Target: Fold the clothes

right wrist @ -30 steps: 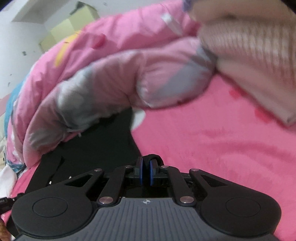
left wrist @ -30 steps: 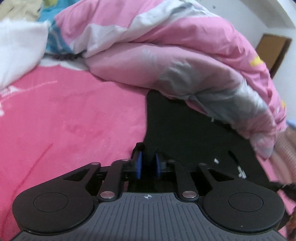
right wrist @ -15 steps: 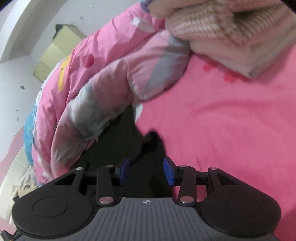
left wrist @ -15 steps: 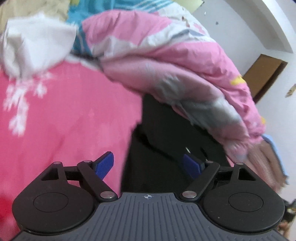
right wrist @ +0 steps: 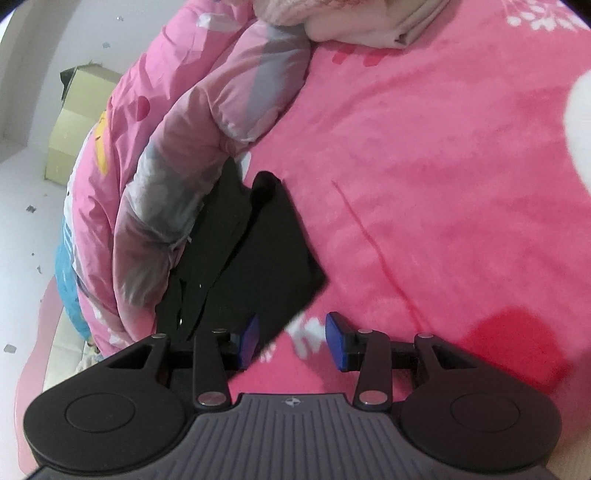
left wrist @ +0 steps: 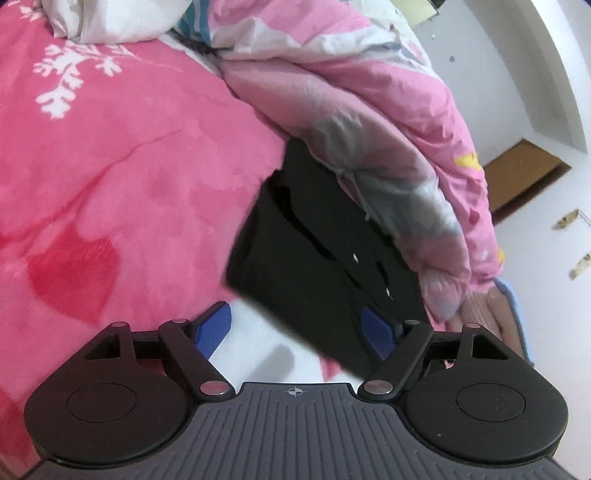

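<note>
Left wrist view: both grippers, left gripper [left wrist: 295,328] and right gripper [right wrist: 290,338], have just spread their fingers off the black garment [left wrist: 325,251], which now lies folded, released, beside the duvet [left wrist: 369,122].

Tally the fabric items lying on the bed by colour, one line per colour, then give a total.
Black: 1, the folded black garment
Pink patterned: 1, the bunched quilt
White: 1, the white cloth at the top of the left view
Pale pink: 1, the folded knit pile
Total: 4, all on the pink bedsheet.
</note>
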The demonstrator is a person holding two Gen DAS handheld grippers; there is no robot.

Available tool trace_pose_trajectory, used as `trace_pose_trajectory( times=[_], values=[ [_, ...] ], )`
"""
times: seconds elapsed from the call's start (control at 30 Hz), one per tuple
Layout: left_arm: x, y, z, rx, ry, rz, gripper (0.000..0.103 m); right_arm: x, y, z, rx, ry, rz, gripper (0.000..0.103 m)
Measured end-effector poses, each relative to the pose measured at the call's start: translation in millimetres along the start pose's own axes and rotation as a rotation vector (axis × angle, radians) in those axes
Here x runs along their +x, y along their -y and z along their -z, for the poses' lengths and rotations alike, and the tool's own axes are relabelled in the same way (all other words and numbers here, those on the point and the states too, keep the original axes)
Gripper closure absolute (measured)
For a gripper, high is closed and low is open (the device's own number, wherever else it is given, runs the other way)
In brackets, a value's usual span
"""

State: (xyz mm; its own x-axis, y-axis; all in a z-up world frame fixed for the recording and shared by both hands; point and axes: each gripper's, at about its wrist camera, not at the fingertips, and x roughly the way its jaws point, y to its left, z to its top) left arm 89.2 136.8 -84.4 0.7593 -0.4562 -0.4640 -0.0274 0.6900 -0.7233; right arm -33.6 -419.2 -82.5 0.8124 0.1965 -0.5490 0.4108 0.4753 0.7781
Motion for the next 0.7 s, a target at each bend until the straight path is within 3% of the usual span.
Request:
trace_pose_trajectory(
  times=[0.17,0.27,0.33,0.37,0.4,0.47,0.7],
  values=[
    [12.1,1.8,-1.6,0.026,0.049,-0.063,0.049,15.3,1.1,-8.5,0.007,0.016,-0.018,0.065],
    [20.2,7.0,-0.2,0.077,0.083,-0.113,0.066,24.3,0.3,-13.5,-0.001,0.026,-0.028,0.065],
    [25.8,10.3,1.2,0.107,0.099,-0.147,0.086,30.4,-2.4,-16.3,-0.017,0.033,-0.031,0.067],
    [27.9,12.1,1.5,0.122,0.105,-0.163,0.090,33.1,-4.1,-17.4,-0.028,0.036,-0.027,0.080],
    [29.1,13.8,1.5,0.132,0.111,-0.175,0.095,36.2,-6.2,-18.0,-0.043,0.036,-0.017,0.086],
    [27.8,17.5,1.2,0.143,0.127,-0.188,0.098,40.1,-9.3,-17.6,-0.064,0.038,-0.003,0.099],
    [0.0,39.3,-3.2,0.187,0.207,-0.168,0.100,13.1,-26.8,-10.2,-0.111,0.095,-0.045,0.101]
  ],
)
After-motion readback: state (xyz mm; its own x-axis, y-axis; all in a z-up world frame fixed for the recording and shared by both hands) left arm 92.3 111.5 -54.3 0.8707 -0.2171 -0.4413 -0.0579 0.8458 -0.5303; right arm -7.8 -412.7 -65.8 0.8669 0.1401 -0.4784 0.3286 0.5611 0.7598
